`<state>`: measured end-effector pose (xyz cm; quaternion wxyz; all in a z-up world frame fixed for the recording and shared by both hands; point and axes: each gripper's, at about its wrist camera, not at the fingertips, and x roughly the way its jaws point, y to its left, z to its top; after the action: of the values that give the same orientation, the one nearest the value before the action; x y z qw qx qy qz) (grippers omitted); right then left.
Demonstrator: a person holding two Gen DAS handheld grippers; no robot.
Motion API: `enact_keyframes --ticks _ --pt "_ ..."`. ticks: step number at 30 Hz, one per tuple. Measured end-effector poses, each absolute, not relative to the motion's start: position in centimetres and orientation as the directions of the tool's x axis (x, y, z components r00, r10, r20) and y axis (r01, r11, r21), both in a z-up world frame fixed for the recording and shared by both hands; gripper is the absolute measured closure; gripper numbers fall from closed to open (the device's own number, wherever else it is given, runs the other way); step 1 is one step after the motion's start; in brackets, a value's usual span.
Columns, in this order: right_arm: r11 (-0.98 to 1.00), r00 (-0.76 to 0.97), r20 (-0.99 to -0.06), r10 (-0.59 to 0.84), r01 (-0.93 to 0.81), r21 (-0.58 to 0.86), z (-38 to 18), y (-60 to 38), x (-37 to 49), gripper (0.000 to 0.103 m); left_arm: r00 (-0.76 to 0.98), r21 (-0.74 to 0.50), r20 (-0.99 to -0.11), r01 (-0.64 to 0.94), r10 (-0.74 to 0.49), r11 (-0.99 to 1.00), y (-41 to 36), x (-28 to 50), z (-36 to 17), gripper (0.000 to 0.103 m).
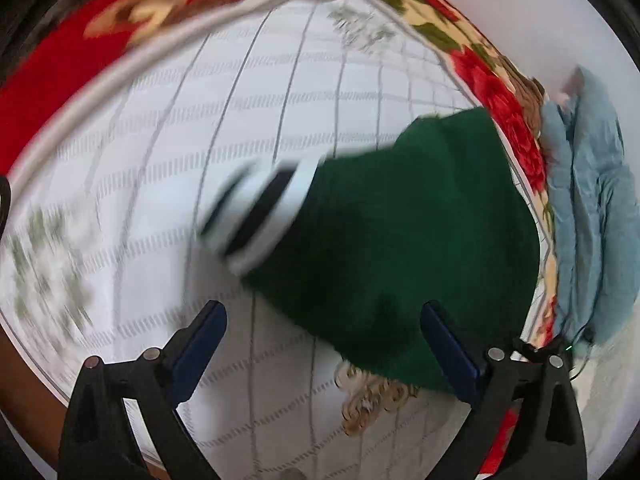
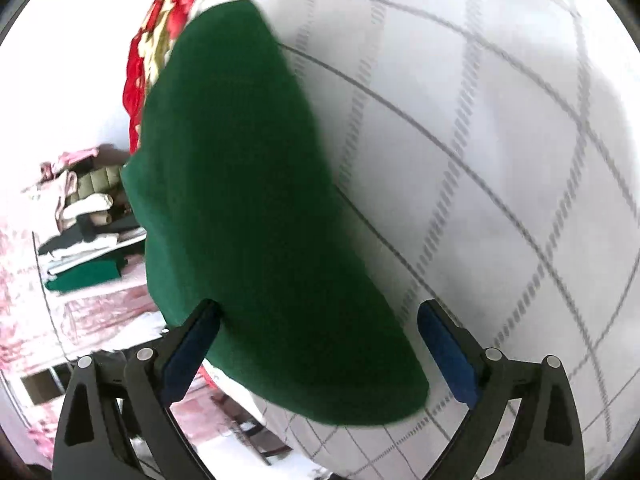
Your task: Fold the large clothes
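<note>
The green garment (image 1: 400, 240) lies folded on the white checked bed sheet (image 1: 240, 120), close to the edge where the red floral blanket (image 1: 500, 92) runs. It reads as a thick, soft knit: limp, light to moderately heavy, not slippery and not fragile; it will sag if lifted by one point only. In the left wrist view its long axis runs from about 8 o'clock to 2 o'clock, with the striped black-and-white cuff (image 1: 260, 216) at the 8 o'clock end. In the right wrist view the garment (image 2: 248, 200) runs from 11 o'clock down to 5 o'clock. Left tongs (image 1: 324, 348) are spread wide, nothing pinched. Right tongs (image 2: 320, 344) are likewise spread; cloth lies between the jaws, but the pads do not press it. Recommended hold: two corners of one folded edge, one per tong.
</note>
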<state>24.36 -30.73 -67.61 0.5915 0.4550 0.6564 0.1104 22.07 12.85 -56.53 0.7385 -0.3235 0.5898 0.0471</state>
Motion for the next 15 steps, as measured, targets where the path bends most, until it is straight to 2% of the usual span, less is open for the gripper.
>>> enact_keyframes --ticks 7,11,12,14,15 --pt "0.377 0.177 -0.517 0.838 0.497 0.781 -71.3 -29.1 24.1 0.0 0.351 -0.595 -0.802 -0.541 -0.483 0.594 11.6 23.7 -63.9 0.004" --pt "0.393 0.152 -0.516 0.843 0.481 0.783 -70.8 -26.7 25.6 0.0 0.458 -0.683 -0.729 -0.531 -0.508 0.501 11.2 25.3 -64.8 0.004" --pt "0.392 0.15 -0.515 0.844 0.483 0.783 -70.7 -26.2 25.8 0.003 0.482 -0.694 -0.72 -0.526 -0.5 0.492 11.0 25.9 -64.8 0.004" --pt "0.369 0.155 -0.498 0.853 0.494 0.787 -70.9 -25.5 25.8 0.026 0.527 -0.704 -0.709 -0.509 -0.467 0.494 10.8 26.6 -64.4 0.005" --pt "0.335 0.164 -0.469 0.868 0.505 0.796 -70.9 -25.4 25.8 0.041 0.548 -0.711 -0.702 -0.498 -0.455 0.497 10.7 26.9 -64.3 0.007"
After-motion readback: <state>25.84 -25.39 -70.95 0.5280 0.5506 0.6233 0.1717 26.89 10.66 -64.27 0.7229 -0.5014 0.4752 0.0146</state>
